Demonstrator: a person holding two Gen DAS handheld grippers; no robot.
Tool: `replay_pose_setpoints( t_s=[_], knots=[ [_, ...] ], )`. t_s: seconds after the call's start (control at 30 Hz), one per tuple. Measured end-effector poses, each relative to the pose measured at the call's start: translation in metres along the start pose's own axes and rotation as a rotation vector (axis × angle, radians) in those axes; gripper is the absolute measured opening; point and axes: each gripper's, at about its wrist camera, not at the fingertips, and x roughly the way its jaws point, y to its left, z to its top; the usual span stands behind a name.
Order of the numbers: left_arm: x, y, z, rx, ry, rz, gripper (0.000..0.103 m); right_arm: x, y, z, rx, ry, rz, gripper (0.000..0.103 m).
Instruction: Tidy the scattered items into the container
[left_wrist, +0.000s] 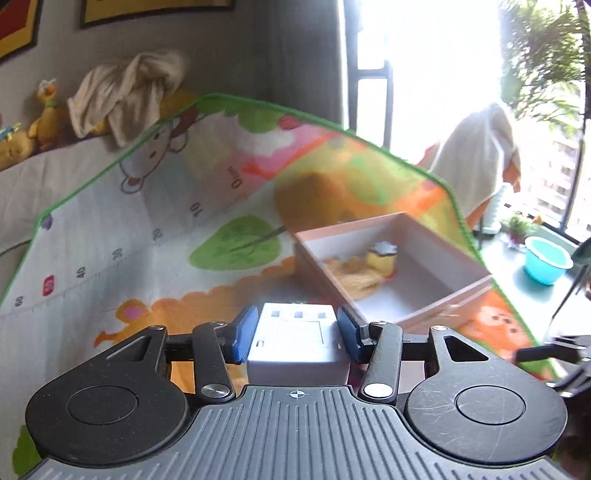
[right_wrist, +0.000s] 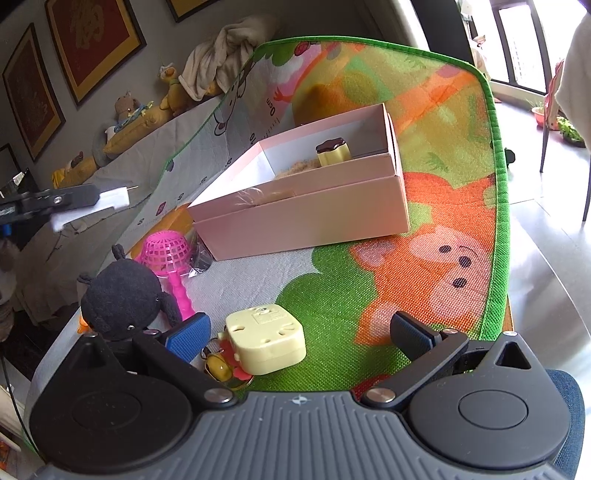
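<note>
From my left wrist view, the left hand-held gripper (left_wrist: 295, 332) pinches one white plastic block (left_wrist: 295, 343); the open pink cardboard box (left_wrist: 443, 295) lies just ahead and to the right, its long axis running diagonally away. From my right wrist view, the right hand-held gripper (right_wrist: 299, 334) is spread over one pale yellow plastic case (right_wrist: 266, 339); one black plush toy (right_wrist: 118, 291) and one pink plastic strainer (right_wrist: 166, 251) wait on the mat (right_wrist: 369, 288).

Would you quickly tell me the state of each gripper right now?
Left gripper: shut on the white block.
Right gripper: open, holding nothing.
</note>
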Motion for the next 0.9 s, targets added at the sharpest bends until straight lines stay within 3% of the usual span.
replay_pose_setpoints(
  t_s=[0.1, 0.17, 0.23, 0.33, 0.5, 0.57, 0.67, 0.73, 0.83, 0.9],
  knots=[
    [-0.022, -0.041, -0.023, 0.009, -0.004, -0.133, 0.053, 0.001, 0.002, 0.000, -0.013, 0.005, -0.009, 0.103],
    [-0.021, -0.065, -0.045, 0.006, 0.026, -0.216, 0.065, 0.001, 0.004, 0.000, -0.027, 0.011, -0.016, 0.103],
    [-0.014, -0.083, -0.067, 0.013, 0.067, -0.260, 0.083, 0.002, 0.008, -0.001, -0.051, 0.019, -0.028, 0.103],
    [0.001, -0.087, -0.090, -0.001, 0.124, -0.288, 0.088, 0.003, 0.011, -0.002, -0.072, 0.026, -0.041, 0.103],
    [0.029, -0.048, -0.093, -0.126, 0.132, -0.251, 0.092, 0.003, 0.012, -0.002, -0.083, 0.033, -0.044, 0.103],
    [0.040, -0.029, -0.085, -0.132, 0.121, -0.220, 0.092, 0.003, 0.011, -0.002, -0.085, 0.034, -0.043, 0.103],
    [0.057, -0.003, -0.070, -0.105, 0.110, -0.051, 0.092, 0.003, 0.011, -0.002, -0.088, 0.036, -0.041, 0.103],
    [0.063, 0.013, -0.064, -0.150, 0.116, 0.038, 0.092, 0.004, 0.014, -0.002, -0.120, 0.052, -0.047, 0.103],
    [0.052, 0.014, -0.064, -0.217, 0.111, -0.050, 0.095, 0.002, 0.024, -0.002, -0.234, 0.123, -0.034, 0.103],
    [0.038, -0.007, -0.070, -0.167, 0.111, -0.107, 0.097, -0.006, 0.031, -0.004, -0.314, 0.140, -0.024, 0.103]
  ],
)
